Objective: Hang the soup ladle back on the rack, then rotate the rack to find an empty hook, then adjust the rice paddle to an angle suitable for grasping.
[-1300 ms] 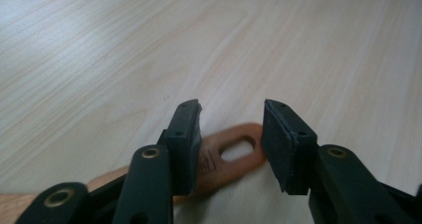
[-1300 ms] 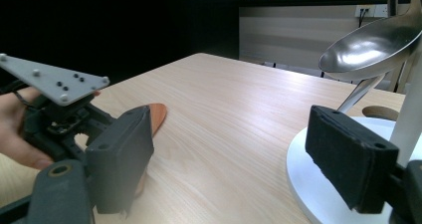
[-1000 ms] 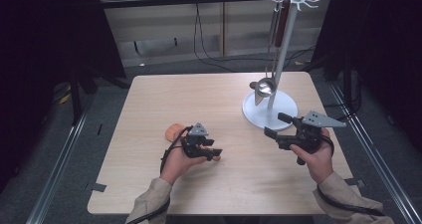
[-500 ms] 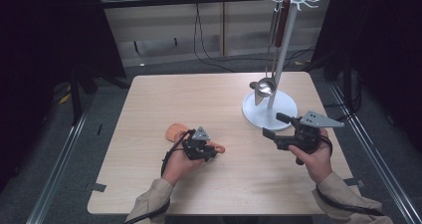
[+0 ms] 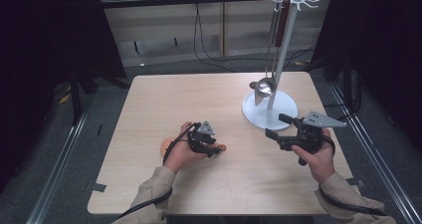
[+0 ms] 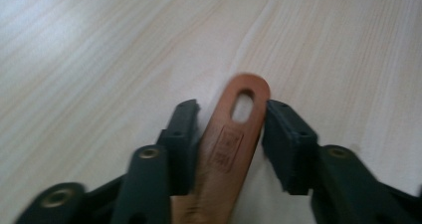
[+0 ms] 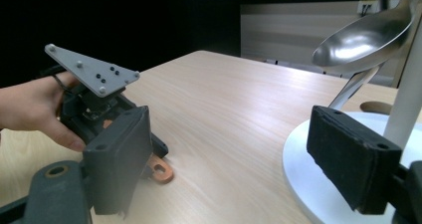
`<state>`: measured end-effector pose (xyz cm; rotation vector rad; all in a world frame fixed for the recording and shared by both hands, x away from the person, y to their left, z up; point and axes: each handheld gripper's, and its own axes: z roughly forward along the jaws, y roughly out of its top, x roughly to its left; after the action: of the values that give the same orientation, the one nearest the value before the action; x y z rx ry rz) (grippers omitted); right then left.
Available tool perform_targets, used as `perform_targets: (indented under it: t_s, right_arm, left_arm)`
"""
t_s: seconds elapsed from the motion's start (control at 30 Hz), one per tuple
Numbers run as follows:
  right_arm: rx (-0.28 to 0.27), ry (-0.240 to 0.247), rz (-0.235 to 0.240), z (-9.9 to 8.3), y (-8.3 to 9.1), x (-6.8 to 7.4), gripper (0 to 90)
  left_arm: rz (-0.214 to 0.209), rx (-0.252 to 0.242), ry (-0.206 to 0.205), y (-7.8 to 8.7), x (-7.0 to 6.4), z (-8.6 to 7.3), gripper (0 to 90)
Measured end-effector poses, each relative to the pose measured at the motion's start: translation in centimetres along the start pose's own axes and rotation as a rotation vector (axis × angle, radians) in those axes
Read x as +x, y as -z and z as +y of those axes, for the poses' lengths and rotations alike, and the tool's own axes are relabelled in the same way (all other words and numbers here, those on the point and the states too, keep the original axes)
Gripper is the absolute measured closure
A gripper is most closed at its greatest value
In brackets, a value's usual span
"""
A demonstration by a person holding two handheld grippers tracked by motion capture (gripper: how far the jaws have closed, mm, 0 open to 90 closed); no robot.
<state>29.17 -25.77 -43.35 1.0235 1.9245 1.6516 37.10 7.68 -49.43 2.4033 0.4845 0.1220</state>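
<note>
An orange-brown utensil lies flat on the wooden table (image 5: 209,99). Its handle (image 6: 224,154) ends in a hanging hole, and that tip (image 5: 219,148) pokes out past my left gripper (image 5: 214,145). The left gripper (image 6: 231,139) sits low on the table, shut on the handle, a pad against each side. The utensil's other end (image 5: 165,145) is mostly hidden behind the hand. My right gripper (image 5: 277,125) stands open beside the white stand's base (image 5: 268,115), with nothing between its jaws. In the right gripper view the handle tip (image 7: 161,173) rests on the table.
A white rack rises from a round base (image 7: 308,184) at the table's right. A steel ladle (image 5: 265,87) and a brown-handled utensil (image 5: 283,15) hang from its top hooks. The ladle bowl (image 7: 363,40) hangs just above the base. Bare tabletop lies to the left and the rear.
The left gripper has settled over the handle and closed on it, so the handle tip now shows beyond its jaws. The right gripper has barely moved.
</note>
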Motion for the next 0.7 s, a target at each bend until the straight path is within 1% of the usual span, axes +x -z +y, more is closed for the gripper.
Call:
perform_targets:
  t_s: [0.03, 0.07, 0.1, 0.13, 0.17, 0.2, 0.27, 0.3, 0.33, 0.37, 0.4, 0.43, 0.5, 0.53, 0.57, 0.6, 0.67, 0.7]
  right_arm:
    - [0.004, -0.003, 0.001, -0.1, -0.1, 0.1, 17.8]
    - [0.008, 0.002, 0.002, -0.1, -0.1, 0.2, 17.8]
    - [0.013, 0.007, 0.0, -0.1, -0.2, 0.3, 17.8]
    - [0.015, 0.007, 0.006, -0.1, -0.2, 0.5, 17.8]
    - [0.018, 0.018, 0.007, 0.0, -0.3, 0.6, 17.8]
    - [0.012, 0.016, 0.01, 0.0, -0.3, 0.8, 17.8]
    - [0.02, 0.022, 0.016, -0.1, -0.4, 1.0, 17.7]
    - [0.026, 0.021, 0.016, -0.2, -0.4, 1.0, 17.5]
    - [0.032, 0.017, 0.016, -0.3, -0.4, 1.0, 17.2]
    - [0.033, 0.018, 0.017, -0.4, -0.5, 1.1, 17.1]
    - [0.038, 0.021, 0.017, -0.4, -0.6, 1.1, 16.8]
    - [0.041, 0.023, 0.018, -0.5, -0.6, 1.2, 16.6]
    - [0.045, 0.019, 0.016, -0.5, -0.8, 1.2, 16.0]
    - [0.046, 0.017, 0.018, -0.6, -0.9, 1.2, 15.9]
    - [0.05, 0.019, 0.02, -0.6, -0.9, 1.3, 15.8]
    - [0.05, 0.019, 0.02, -0.6, -0.9, 1.3, 15.8]
    - [0.052, 0.016, 0.019, -0.7, -1.1, 1.4, 15.6]
    - [0.053, 0.019, 0.02, -0.7, -1.2, 1.4, 15.4]
  left_arm:
    - [0.007, 0.022, -0.004, 0.1, -0.3, 0.1, 64.2]
    - [0.005, 0.024, 0.021, 0.1, -0.6, 0.2, 65.4]
    - [0.008, 0.037, 0.051, 0.2, -0.8, 0.3, 64.9]
    - [0.014, 0.044, 0.056, 0.2, -1.1, 0.4, 65.2]
    - [0.013, 0.048, 0.037, 0.2, -1.3, 0.5, 65.4]
    - [0.018, 0.044, 0.053, 0.1, -1.5, 0.5, 65.5]
    - [0.028, 0.036, 0.052, -0.1, -1.5, 0.5, 63.1]
    - [0.028, 0.026, 0.074, -0.2, -1.5, 0.6, 59.9]
    - [0.027, 0.035, 0.064, -0.2, -1.4, 0.7, 59.9]
    - [0.04, 0.043, 0.068, -0.2, -1.5, 0.8, 62.2]
    - [0.038, 0.045, 0.103, -0.2, -1.5, 0.9, 65.3]
    - [0.03, 0.054, 0.109, -0.2, -1.4, 1.0, 65.4]
    - [0.047, 0.076, 0.087, -0.2, -1.7, 1.3, 65.6]
    - [0.055, 0.073, 0.093, -0.3, -1.8, 1.3, 65.7]
    - [0.066, 0.056, 0.138, -0.3, -2.0, 1.2, 65.8]
    - [0.066, 0.056, 0.138, -0.3, -2.0, 1.2, 65.8]
    - [0.074, 0.024, 0.169, -0.4, -2.2, 1.1, 65.8]
    - [0.081, 0.029, 0.154, -0.2, -2.0, 1.0, 65.9]
